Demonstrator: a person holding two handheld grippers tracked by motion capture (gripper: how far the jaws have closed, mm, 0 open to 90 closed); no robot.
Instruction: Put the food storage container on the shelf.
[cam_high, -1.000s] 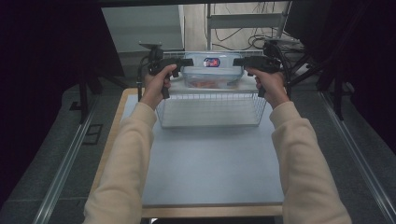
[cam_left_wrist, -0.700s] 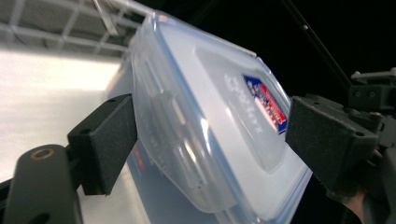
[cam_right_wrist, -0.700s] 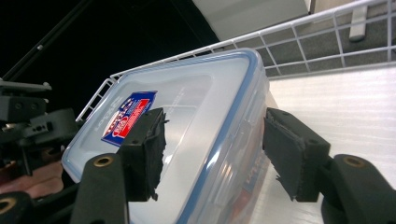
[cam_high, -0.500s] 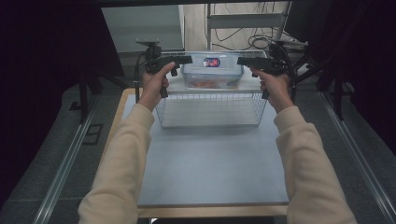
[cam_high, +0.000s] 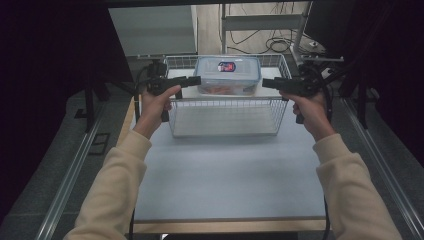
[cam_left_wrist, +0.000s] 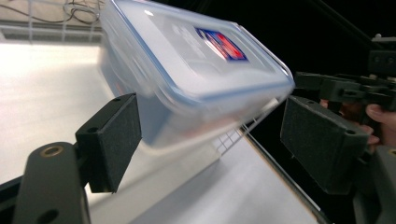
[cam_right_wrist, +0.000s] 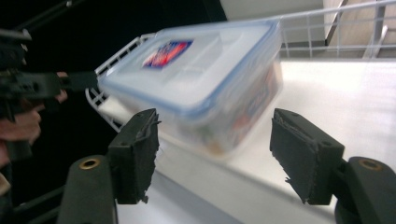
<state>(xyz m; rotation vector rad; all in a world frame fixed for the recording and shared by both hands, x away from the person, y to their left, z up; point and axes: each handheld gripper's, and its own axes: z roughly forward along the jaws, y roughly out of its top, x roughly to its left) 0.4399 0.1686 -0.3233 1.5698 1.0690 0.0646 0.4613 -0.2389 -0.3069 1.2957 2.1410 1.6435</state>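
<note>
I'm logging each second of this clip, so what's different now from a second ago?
Little has changed. Both hand-held grippers, left and right, have drawn slightly closer to the ends of the lidded plastic container, jaws open on both; neither has taken hold of it. The container remains in the wire basket, and the basket hasn't shifted on the table.

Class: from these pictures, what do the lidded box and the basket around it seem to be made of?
Lidded box: probably clear plastic, glossy; contents show through, blue seal rim. Basket: seemingly thin metal wire, pale or white-coated; open grid you see through.
</note>
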